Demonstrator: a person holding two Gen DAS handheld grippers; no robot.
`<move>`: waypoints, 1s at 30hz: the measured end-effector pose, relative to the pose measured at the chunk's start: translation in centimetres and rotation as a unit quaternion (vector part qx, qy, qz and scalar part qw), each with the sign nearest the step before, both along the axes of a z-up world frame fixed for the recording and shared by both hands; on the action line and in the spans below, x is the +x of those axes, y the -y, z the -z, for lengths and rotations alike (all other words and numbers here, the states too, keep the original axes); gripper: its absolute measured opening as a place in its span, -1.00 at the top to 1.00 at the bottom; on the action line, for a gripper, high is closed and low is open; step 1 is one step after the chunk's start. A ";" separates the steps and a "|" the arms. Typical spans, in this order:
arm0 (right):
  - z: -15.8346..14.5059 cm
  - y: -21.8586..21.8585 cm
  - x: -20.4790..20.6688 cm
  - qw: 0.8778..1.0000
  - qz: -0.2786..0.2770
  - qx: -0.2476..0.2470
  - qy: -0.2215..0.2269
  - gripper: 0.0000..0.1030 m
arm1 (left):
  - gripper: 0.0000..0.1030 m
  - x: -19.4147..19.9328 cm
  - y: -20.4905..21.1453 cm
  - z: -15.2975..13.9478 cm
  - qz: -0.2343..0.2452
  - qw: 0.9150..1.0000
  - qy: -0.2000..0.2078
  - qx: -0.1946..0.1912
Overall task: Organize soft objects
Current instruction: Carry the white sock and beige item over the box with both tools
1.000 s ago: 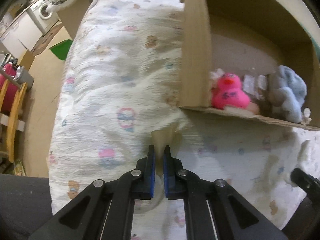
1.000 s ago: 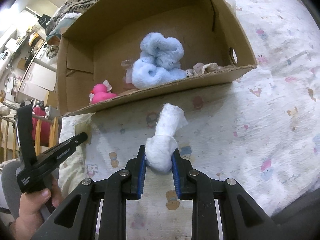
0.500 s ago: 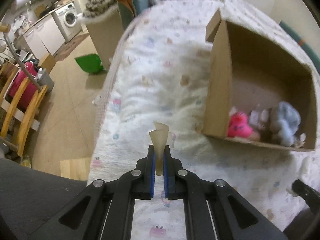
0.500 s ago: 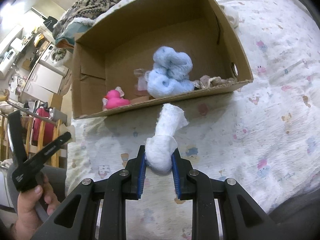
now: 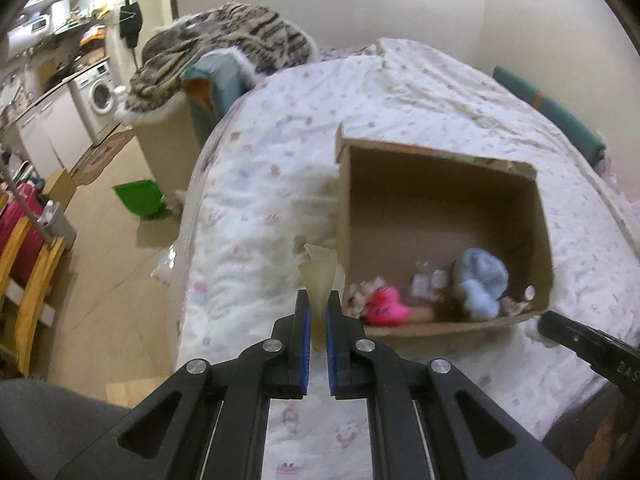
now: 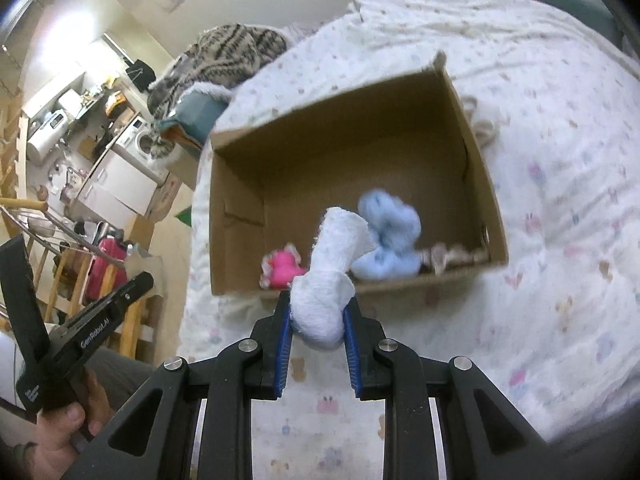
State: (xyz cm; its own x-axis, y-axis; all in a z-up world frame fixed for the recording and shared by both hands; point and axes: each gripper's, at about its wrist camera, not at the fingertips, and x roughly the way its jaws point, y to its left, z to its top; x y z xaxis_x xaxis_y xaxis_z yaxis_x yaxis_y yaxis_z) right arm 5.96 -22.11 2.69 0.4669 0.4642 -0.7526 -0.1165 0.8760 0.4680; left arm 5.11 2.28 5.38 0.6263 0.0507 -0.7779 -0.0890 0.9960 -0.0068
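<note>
My left gripper (image 5: pixel 317 322) is shut on a thin, pale yellow soft piece (image 5: pixel 319 276) that sticks up between its blue pads, held in the air just left of the cardboard box (image 5: pixel 344 216). My right gripper (image 6: pixel 316 320) is shut on a rolled white cloth (image 6: pixel 330 276), raised in front of the box's near wall (image 6: pixel 400 286). Inside the box lie a pink plush duck (image 5: pixel 386 306), a light blue fluffy toy (image 5: pixel 482 284) and some small beige pieces (image 6: pixel 452 256). The left gripper (image 6: pixel 80 340) with the hand on it also shows at the left of the right wrist view.
The box stands on a bed (image 5: pixel 260 184) with a printed white cover. A striped blanket (image 5: pixel 224 44) lies over a bin at the bed's far end. On the floor at left are a green dustpan (image 5: pixel 138 198), wooden chairs (image 5: pixel 28 256) and a washing machine (image 5: pixel 100 98).
Both grippers have risen above the bed with their pieces still held, and each now looks down into the box from higher up. The yellow piece has come off the cover.
</note>
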 end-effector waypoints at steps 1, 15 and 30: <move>-0.3 0.0 0.3 1.000 0.000 0.004 0.003 0.51 | 0.88 0.2 0.1 -0.1 0.004 1.000 0.002 -0.002; 0.5 -0.8 6.6 1.000 -0.009 -0.010 0.016 0.50 | 0.87 6.2 4.0 1.5 0.064 0.998 0.002 0.017; 4.7 -1.8 7.9 1.000 -0.017 -0.010 -0.021 0.50 | 0.85 8.3 4.6 7.3 0.077 0.996 -0.050 -0.009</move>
State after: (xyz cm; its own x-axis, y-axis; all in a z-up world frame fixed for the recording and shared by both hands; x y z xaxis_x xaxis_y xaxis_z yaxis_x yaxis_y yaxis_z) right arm 13.82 -20.35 -2.01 0.4189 0.4634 -0.7809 -0.1274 0.8815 0.4547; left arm 13.44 -2.32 -1.97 0.5445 -0.0543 -0.8370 0.0630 0.9977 -0.0238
